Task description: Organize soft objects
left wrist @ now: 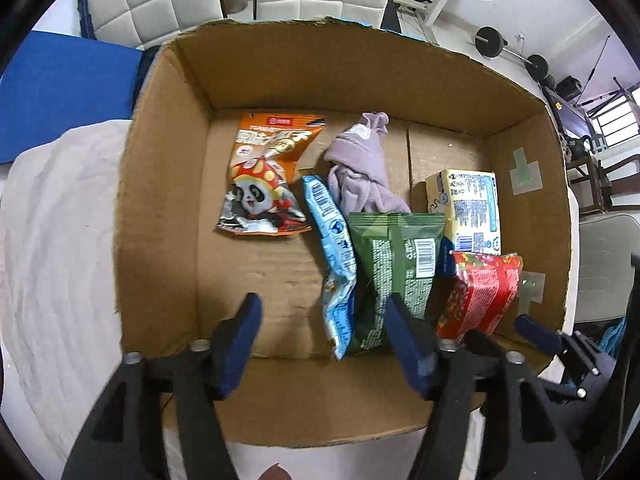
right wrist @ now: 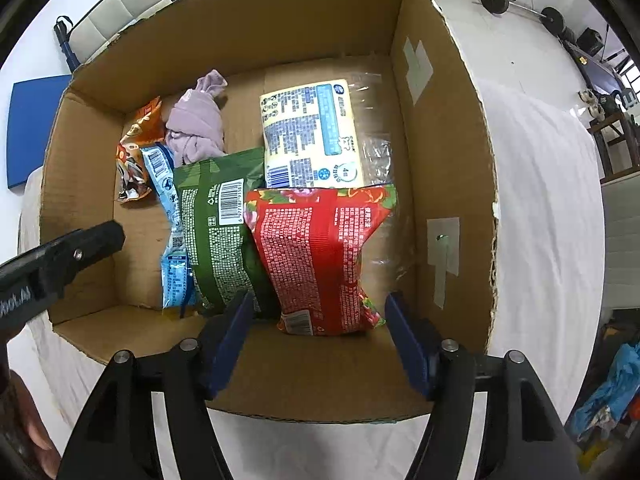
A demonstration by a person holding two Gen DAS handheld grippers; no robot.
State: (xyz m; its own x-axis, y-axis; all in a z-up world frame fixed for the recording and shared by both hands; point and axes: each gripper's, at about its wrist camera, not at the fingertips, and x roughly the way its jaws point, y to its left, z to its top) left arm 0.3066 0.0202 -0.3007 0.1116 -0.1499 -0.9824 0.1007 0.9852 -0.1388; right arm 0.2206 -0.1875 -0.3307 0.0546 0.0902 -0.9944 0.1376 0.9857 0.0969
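Inside the cardboard box [right wrist: 440,128]: 6 soft items, with red packet [right wrist: 320,256], green packet [right wrist: 216,236] and blue packet [right wrist: 172,216] side by side near the front wall. Behind them, yellow pack [right wrist: 312,136], purple cloth [right wrist: 198,124] and orange panda packet [left wrist: 262,176] (lying flat). Hovering above the near rim, left gripper [left wrist: 324,340] and right gripper [right wrist: 320,336], fingers spread, gripping nothing.

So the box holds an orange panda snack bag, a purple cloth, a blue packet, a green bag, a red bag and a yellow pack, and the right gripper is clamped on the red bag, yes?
Not quite. The right gripper is open, its fingers either side of the red bag without squeezing it, as the right wrist view shows. The rest is right: all six things lie in the cardboard box.
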